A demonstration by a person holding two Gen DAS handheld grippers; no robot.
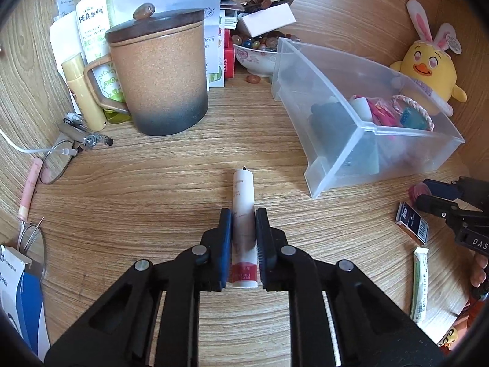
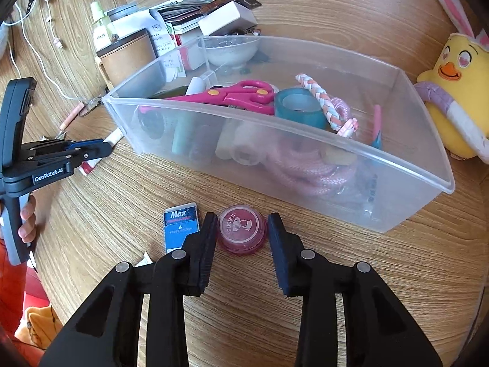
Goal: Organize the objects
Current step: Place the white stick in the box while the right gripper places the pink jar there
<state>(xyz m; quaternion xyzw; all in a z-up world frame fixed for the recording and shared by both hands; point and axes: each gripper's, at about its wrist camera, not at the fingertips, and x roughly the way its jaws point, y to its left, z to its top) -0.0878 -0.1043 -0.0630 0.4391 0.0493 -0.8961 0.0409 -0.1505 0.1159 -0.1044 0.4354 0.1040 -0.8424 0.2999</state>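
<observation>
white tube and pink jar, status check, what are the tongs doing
Left tongs shut on white tube, lying on desk. Right tongs open around pink jar, pads not pressing. Clear bin just beyond, path unobstructed.

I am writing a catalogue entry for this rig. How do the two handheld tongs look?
Both tongs, left and right, have matte black angular plastic linkages with silver round pivot pins and dark blue ribbed pads. The left one's body bears white "GenRobot.AI" lettering above a grey-and-black handle.
</observation>
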